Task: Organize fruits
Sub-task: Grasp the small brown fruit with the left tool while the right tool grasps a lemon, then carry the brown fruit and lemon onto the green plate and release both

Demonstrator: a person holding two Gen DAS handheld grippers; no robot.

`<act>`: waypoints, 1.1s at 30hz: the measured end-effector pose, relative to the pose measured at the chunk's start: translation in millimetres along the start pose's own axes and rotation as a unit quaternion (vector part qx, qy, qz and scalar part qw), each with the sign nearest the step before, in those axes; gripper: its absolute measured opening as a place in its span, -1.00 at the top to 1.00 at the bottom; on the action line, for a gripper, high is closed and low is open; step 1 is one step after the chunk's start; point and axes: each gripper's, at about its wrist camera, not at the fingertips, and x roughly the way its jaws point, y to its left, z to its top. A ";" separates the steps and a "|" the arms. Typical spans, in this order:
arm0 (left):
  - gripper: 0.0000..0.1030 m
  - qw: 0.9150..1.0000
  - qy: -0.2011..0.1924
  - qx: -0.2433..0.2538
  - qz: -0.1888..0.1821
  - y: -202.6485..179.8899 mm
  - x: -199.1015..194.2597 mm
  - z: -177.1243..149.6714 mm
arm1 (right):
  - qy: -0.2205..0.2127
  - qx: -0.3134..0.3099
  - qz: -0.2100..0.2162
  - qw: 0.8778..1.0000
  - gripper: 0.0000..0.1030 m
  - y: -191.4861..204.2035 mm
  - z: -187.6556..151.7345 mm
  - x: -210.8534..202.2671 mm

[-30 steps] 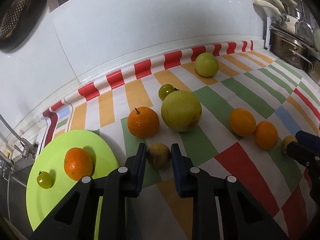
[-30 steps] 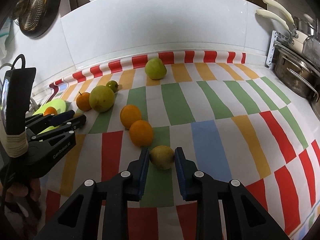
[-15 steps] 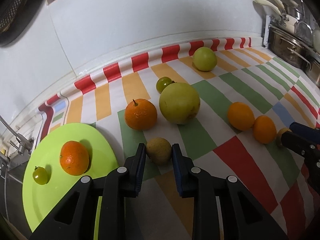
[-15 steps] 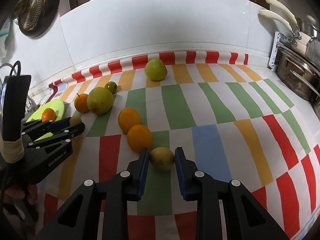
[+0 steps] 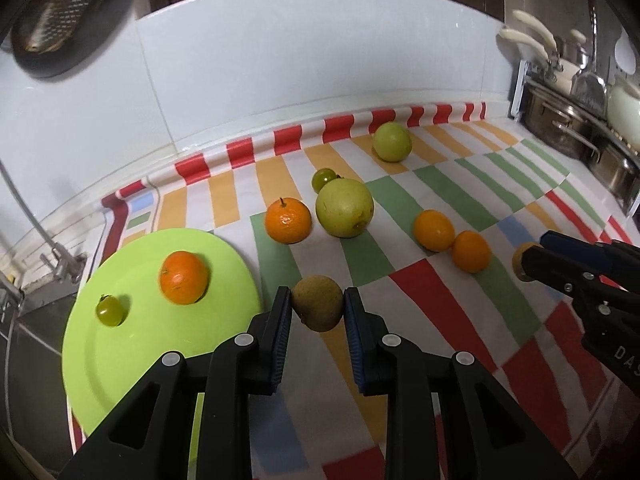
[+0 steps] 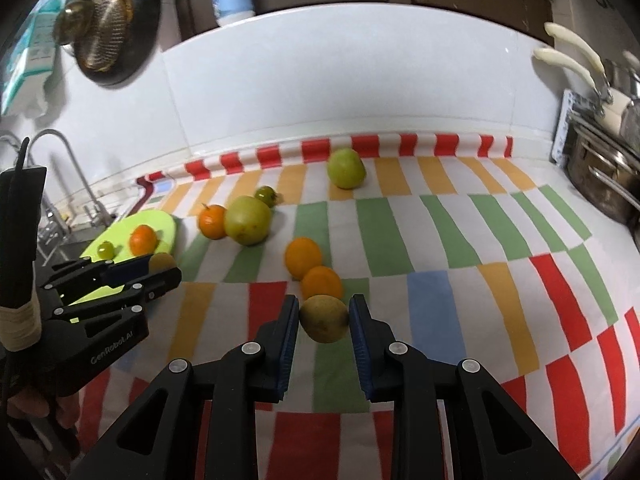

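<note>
— Both fruits are off the striped cloth (image 5: pixel 420 280) now; one second ago they were resting on it. I see my left claw (image 5: pixel 317 307) clamped on the brown fruit (image 5: pixel 318 302), with its pads pressing both sides, and it has come nearer to the green plate (image 5: pixel 120 344).

— And the right one?

— My right claw (image 6: pixel 324 318) is clamped on the yellow fruit (image 6: pixel 324 318). Its long axis lies across, from pad to pad. The brown fruit stands a little taller than wide between its pads.

— Any writing?

— In the right wrist view I read "GenRobot.AI" on the body of the left claw.

— Room to move?

— The plate lies at the left end of the bench, just beside the left claw, and it holds one orange (image 5: pixel 184 277) and one small green fruit (image 5: pixel 109 310); its near half is free. Two oranges (image 6: pixel 303 257) lie just behind the right claw.
</note>
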 end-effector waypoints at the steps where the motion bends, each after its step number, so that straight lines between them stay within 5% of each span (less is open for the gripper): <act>1: 0.48 1.000 -0.004 -0.002 0.001 1.1 -5.2 -0.5 | -0.004 -0.006 0.004 1.000 0.47 3.1 1.1 -3.8; 18: 0.48 0.997 -0.042 -0.044 0.042 45.1 -81.4 -15.7 | -0.055 -0.069 0.077 0.993 0.47 62.4 20.4 -41.5; 33: 0.48 0.993 -0.034 -0.079 0.080 112.3 -98.8 -38.8 | -0.063 -0.113 0.139 0.982 0.47 136.1 25.7 -28.3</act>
